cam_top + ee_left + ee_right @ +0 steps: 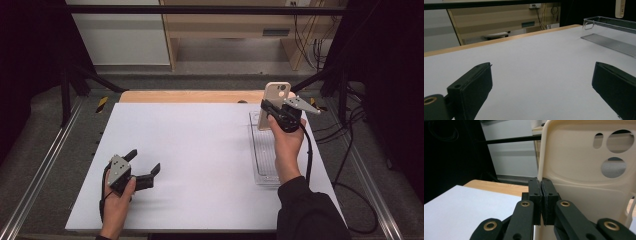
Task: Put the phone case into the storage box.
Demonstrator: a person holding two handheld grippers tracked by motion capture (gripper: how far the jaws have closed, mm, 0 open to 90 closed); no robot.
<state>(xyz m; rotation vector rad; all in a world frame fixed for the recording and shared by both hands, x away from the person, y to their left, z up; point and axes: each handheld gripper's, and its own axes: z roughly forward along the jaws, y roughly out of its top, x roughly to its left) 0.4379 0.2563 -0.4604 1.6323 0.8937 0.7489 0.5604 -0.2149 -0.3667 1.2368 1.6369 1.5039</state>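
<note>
The right gripper [270,111] had its jaws pinching the edge of a cream-coloured plastic phone case with round camera cut-outs [276,100], which was held upright above the far end of a clear rectangular plastic tray [265,165] near the counter's [200,150] far right corner. The left gripper [145,162] rested near the counter's near left corner, well apart from the tray, with its jaws spread wide and nothing between them.
</note>
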